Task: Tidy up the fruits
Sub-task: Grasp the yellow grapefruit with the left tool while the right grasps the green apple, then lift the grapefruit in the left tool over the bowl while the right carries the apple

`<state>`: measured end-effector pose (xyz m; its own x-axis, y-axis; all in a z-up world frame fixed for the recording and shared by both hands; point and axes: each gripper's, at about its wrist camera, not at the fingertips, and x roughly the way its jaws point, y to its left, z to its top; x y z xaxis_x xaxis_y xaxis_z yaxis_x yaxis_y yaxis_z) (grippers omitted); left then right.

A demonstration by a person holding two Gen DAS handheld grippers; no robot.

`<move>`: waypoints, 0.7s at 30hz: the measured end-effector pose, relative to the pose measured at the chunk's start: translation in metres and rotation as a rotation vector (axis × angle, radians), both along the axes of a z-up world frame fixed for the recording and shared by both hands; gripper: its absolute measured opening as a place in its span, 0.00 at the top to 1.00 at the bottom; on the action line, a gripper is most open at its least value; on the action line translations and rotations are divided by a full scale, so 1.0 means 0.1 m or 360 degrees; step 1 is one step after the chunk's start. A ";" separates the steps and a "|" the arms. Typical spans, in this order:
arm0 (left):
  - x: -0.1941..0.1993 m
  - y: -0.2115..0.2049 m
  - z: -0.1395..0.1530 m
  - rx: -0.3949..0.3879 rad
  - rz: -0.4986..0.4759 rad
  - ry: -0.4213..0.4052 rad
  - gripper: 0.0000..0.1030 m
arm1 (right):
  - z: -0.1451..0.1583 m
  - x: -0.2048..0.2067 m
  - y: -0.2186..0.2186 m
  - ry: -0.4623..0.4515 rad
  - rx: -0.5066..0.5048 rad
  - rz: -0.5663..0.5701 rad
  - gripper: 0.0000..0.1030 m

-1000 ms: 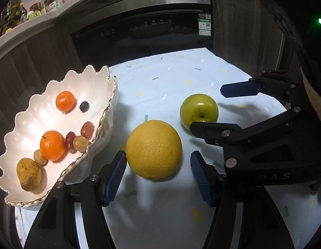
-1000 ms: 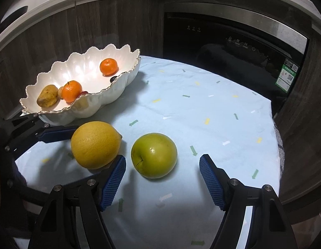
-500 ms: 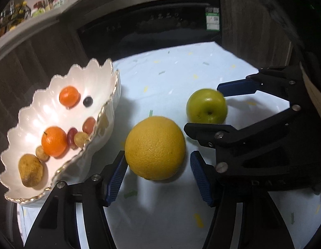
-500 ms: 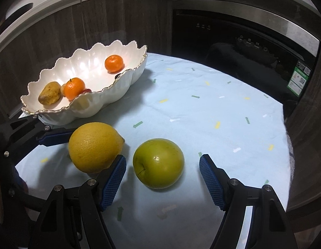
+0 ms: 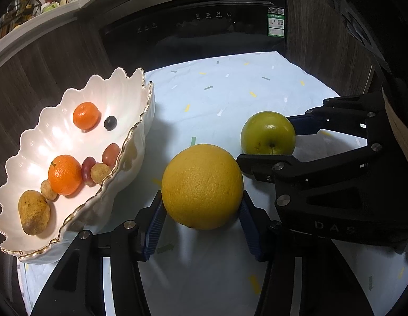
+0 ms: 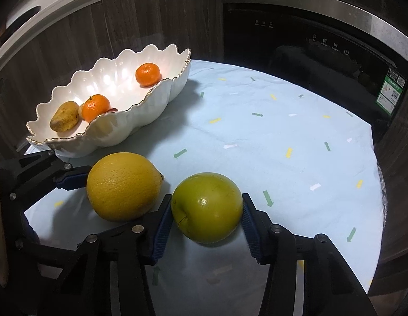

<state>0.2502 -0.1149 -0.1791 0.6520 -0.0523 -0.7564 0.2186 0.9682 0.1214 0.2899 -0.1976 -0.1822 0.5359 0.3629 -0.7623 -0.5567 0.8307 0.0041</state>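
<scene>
Both my tongs are on fruit, one round piece each, on the tabletop beside the bowl.

My left tongs (image 5: 202,210) have just been closing, and their blue pads now press the sides of the large, round, pebbly-skinned yellow-orange citrus fruit (image 5: 202,186). My right tongs (image 6: 206,220) have closed likewise and clamp the smooth, round green apple (image 6: 207,207). Both fruits sit close together on the pale blue tabletop (image 6: 283,144) with its arrow print, just beside the scalloped white ceramic bowl with a gold rim (image 5: 140,126), which already holds small fruit. I judge the citrus heavy and firm, its rough rind giving good purchase. The apple looks hard and waxy, likelier to slip or roll, so I hold each at its widest girth. The bowl looks breakable, so I would set the fruit down gently.
</scene>
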 end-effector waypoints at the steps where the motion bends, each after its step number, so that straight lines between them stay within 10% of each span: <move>1: 0.00 0.01 0.00 -0.0006 0.0000 0.0003 0.49 | 0.00 0.00 0.00 -0.0001 0.0000 -0.0001 0.51; 21: -0.25 -0.01 0.06 -0.0040 -0.0065 0.0018 0.51 | 0.14 -0.26 -0.07 -0.0049 0.0003 -0.0061 0.51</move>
<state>0.2255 -0.1163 -0.1726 0.6406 -0.0977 -0.7616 0.2592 0.9612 0.0947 0.2641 -0.2042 -0.1678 0.5727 0.3428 -0.7446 -0.5243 0.8515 -0.0112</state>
